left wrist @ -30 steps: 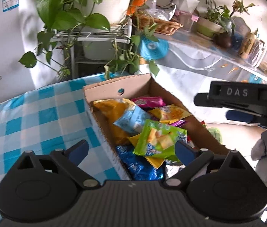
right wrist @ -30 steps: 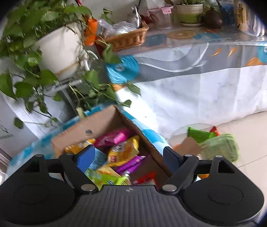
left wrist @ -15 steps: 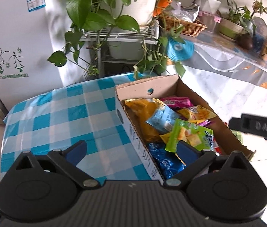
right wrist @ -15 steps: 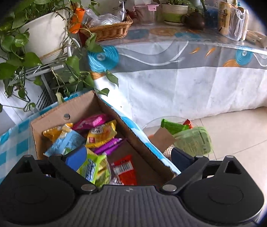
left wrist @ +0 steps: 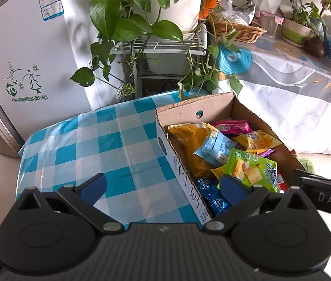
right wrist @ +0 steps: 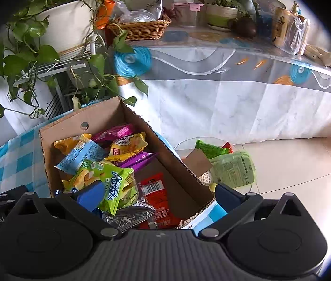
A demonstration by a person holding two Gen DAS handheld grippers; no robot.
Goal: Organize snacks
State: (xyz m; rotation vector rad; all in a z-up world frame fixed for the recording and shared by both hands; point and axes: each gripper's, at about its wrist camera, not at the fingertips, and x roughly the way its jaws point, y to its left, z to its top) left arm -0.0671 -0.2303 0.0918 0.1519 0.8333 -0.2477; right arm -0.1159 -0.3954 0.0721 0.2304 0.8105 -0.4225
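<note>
Cardboard is what both of your grippers tilt down toward: the open snack box (left wrist: 212,110) sits on the blue-checked tablecloth (left wrist: 90,140), at its right-hand edge, with packets piled inside. Your left gripper (left wrist: 163,185) hangs over the box's near left wall, one finger above the cloth, the other above the blue foil packet (left wrist: 212,199); its jaws are spread wide and grip nothing. Your right gripper (right wrist: 156,192) points down into the box's near end, its jaws opening at this moment; the left finger (right wrist: 90,194) overlaps the green packet (right wrist: 116,187), the right one hangs outside the box's right wall, and neither pad presses on anything. A red packet (right wrist: 153,189) and a silver one (right wrist: 128,215) lie on the box floor between them. In the left view, the right gripper's black body shows at the far right edge. On the floor beyond the box stands a glass bowl (right wrist: 247,185) with more green packs.
</note>
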